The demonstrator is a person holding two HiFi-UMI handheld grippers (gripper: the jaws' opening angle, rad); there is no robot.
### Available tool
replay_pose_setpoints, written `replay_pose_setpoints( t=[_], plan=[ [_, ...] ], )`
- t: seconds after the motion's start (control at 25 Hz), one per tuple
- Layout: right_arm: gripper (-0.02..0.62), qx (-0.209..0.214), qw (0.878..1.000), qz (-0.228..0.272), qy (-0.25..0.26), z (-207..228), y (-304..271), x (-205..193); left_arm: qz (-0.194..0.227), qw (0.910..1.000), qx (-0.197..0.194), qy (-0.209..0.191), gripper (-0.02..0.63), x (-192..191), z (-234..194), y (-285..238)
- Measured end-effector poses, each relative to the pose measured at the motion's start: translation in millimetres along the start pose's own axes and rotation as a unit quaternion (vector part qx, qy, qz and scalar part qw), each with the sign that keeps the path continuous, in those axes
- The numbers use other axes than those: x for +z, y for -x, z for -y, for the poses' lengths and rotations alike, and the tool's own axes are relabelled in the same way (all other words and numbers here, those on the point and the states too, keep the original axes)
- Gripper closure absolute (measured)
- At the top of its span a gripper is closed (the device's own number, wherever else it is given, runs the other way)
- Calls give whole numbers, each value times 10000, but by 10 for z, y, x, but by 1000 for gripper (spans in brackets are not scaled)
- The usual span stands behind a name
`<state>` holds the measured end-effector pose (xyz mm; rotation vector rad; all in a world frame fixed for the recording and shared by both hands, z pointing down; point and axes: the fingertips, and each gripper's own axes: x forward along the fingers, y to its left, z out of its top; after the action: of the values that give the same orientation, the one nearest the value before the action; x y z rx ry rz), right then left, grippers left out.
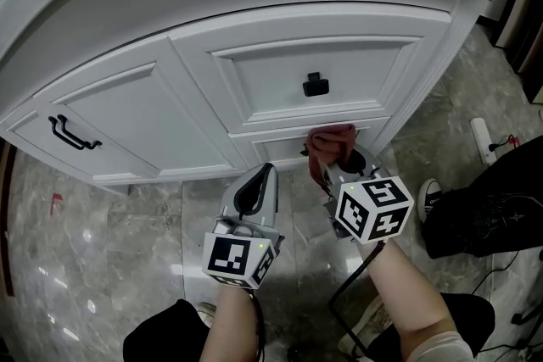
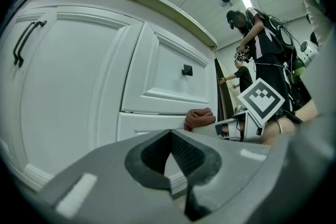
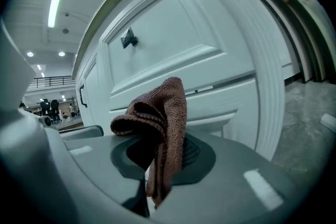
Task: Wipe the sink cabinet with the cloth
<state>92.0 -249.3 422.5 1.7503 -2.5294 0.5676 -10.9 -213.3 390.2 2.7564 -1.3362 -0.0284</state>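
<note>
The white sink cabinet (image 1: pixel 254 72) fills the upper head view, with a drawer and black knob (image 1: pixel 315 85) above a lower drawer front (image 1: pixel 280 148). A reddish-brown cloth (image 1: pixel 329 147) is pinched in my right gripper (image 1: pixel 339 169), bunched up against the lower drawer front just below the knob drawer. In the right gripper view the cloth (image 3: pixel 160 128) stands up out of the shut jaws. My left gripper (image 1: pixel 254 191) is to the left of it, shut and empty, pointing at the cabinet base. The left gripper view shows the cloth (image 2: pixel 199 119) and cabinet (image 2: pixel 105 71).
A cabinet door with a black bar handle (image 1: pixel 72 134) is at the left. Grey marble floor (image 1: pixel 102 242) lies below. A black bag with cables (image 1: pixel 484 208) and a shoe (image 1: pixel 428 195) lie at the right. A person (image 2: pixel 260 34) stands beyond the cabinet's end.
</note>
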Motion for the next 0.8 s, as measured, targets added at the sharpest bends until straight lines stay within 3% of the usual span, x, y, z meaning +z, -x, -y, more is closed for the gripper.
replay_pose_setpoints(
  t=[0.48,0.68,0.8],
  plan=[
    [509,-922,9955,179,-123,842,452,154,-69,9998,-188,11,606,-144,249,-164],
    [514,-1147,9929,246,-176,880,515,138,-73,9999,-139,58,606,-170,214,-131],
    [515,-1071,9937,241,-226,739,486,55,-84,9999,-96,43,606,-185,154,-77]
  ],
)
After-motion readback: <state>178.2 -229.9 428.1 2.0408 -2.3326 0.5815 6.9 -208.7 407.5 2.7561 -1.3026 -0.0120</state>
